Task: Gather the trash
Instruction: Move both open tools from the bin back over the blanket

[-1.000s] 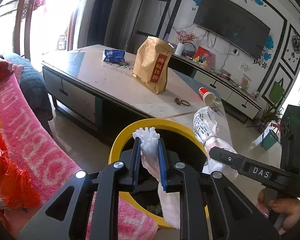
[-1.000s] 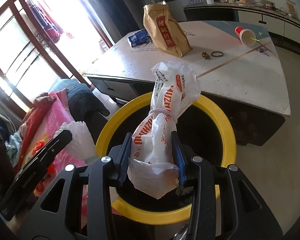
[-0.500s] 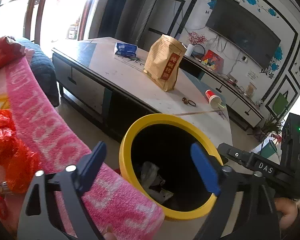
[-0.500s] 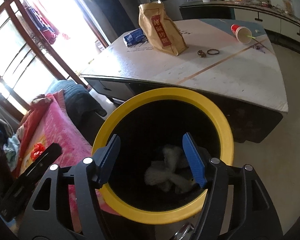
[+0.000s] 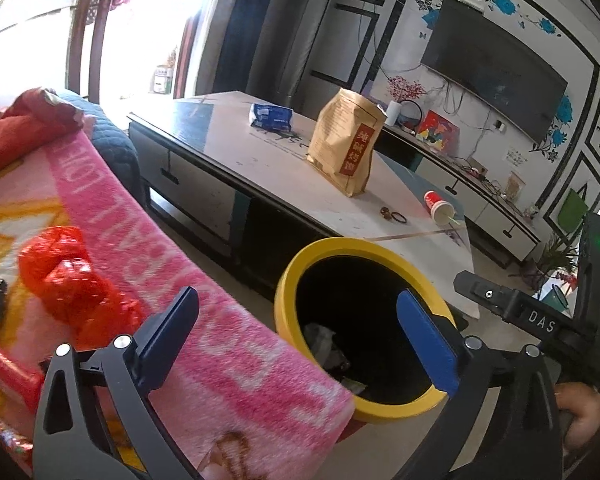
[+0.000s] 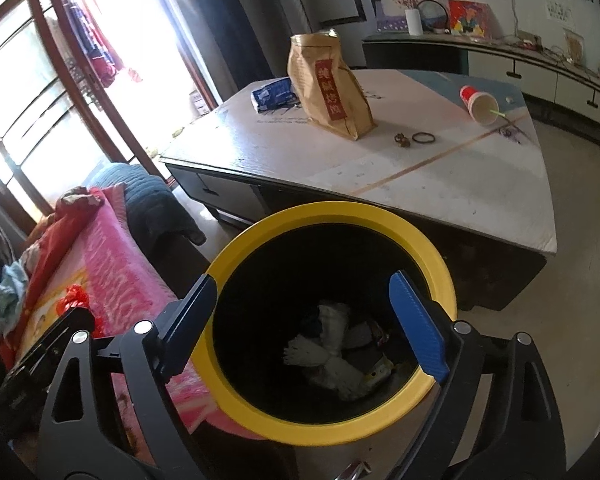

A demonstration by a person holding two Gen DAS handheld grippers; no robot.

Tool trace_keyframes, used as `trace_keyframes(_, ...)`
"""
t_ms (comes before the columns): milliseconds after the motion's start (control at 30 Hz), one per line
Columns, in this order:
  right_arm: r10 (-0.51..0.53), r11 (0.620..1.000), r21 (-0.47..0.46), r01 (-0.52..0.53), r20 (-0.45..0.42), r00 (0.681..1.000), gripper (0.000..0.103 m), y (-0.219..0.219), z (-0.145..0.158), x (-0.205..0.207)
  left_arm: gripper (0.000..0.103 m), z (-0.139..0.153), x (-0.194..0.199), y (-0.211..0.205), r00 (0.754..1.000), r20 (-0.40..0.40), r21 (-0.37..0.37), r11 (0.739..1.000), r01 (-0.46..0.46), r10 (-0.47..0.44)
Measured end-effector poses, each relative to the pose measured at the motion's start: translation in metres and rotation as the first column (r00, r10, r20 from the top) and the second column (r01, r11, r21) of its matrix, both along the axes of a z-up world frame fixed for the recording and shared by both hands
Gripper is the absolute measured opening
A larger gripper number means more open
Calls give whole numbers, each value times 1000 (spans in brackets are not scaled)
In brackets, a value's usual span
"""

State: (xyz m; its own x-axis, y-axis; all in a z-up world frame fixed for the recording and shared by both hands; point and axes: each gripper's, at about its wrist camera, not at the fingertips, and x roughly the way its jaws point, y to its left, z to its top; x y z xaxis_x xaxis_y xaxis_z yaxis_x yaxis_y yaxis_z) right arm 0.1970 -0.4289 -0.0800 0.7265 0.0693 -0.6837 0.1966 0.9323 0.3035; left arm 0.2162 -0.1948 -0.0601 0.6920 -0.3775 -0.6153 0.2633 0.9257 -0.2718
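Both sets of tongs spreading wider, nothing between the blue pads: left gripper [image 5: 298,334] over the pink fleece blanket [image 5: 228,344] edge, right gripper [image 6: 300,320] above the round yellow-rimmed black trash bin [image 6: 440,276]. Crumpled white plastic bags [image 6: 328,352] lying at the bin's bottom. Farther off at twelve o'clock on the pale coffee table [image 6: 440,184]: upright brown paper bag [image 6: 328,88], blue packet [image 6: 274,94] at eleven, tipped red paper cup [image 6: 478,104] at one.
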Motion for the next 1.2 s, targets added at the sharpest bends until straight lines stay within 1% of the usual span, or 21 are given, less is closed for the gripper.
trace_keyframes(200,39,999,-26,-39,31,999,83,18,12,-4,96,8,-11,18,999,24,17,999,-31,30)
trace_keyframes(433,72,997,-42,-69,55,996,83,34,22,-9,96,20,-21,40,994,72,46,995,-85,81)
trace_keyframes(600,101,994,-56,-97,68,993,83,46,28,-12,96,27,-27,54,989,96,47,992,-114,109)
trace_keyframes(733,127,991,-60,-123,78,989,83,56,31,-14,96,30,-31,65,986,101,32,990,-136,132)
trace_keyframes(1000,224,974,-69,-218,96,970,84,86,36,-19,96,35,-35,88,978,112,28,983,-182,178)
trace_keyframes(1200,277,960,-80,-269,117,954,84,107,40,-24,96,38,-38,107,968,123,21,975,-221,217)
